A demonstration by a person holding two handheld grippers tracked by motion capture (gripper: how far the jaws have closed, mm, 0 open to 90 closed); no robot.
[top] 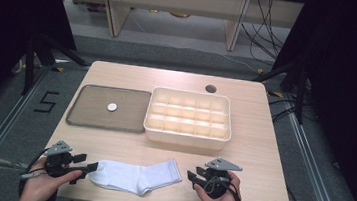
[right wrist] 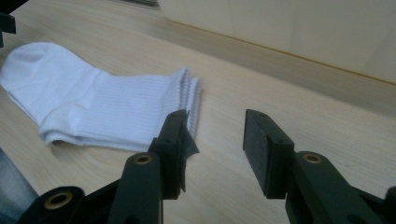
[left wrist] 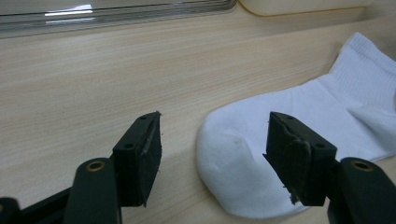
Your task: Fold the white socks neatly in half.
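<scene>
Table (top: 111,144): light wood top, carrying everything below. The high view takes in its full outline and the round cable hole (top: 211,89) at the far edge; the gripper views give only wood grain close up.

Compartment box (top: 186,139): cream, divided into a grid of cells, at centre-right of the far half. The grid is legible from the high view alone; in the right gripper view only its plain outer wall (right wrist: 299,32) appears.

Tray (top: 77,112): grey, shallow, just beside the box on its left, with a small white disc (top: 112,107) lying in it. The left gripper view catches only its glossy rim (left wrist: 116,14).

Sock (top: 133,176): white, lying flat near the front edge, between the two grippers. Long axis runs left to right across the table; toe points toward the left gripper, ribbed cuff toward the right, rising slightly away from the person. The left gripper view shows the rounded toe (left wrist: 238,163), the right gripper view the ribbed cuff (right wrist: 140,107).

Left gripper (top: 90,167): released, jaws apart, the toe lying between and just ahead of them, unpinched.

Right gripper (top: 191,176): released, jaws apart over bare wood, just beside the cuff.
</scene>
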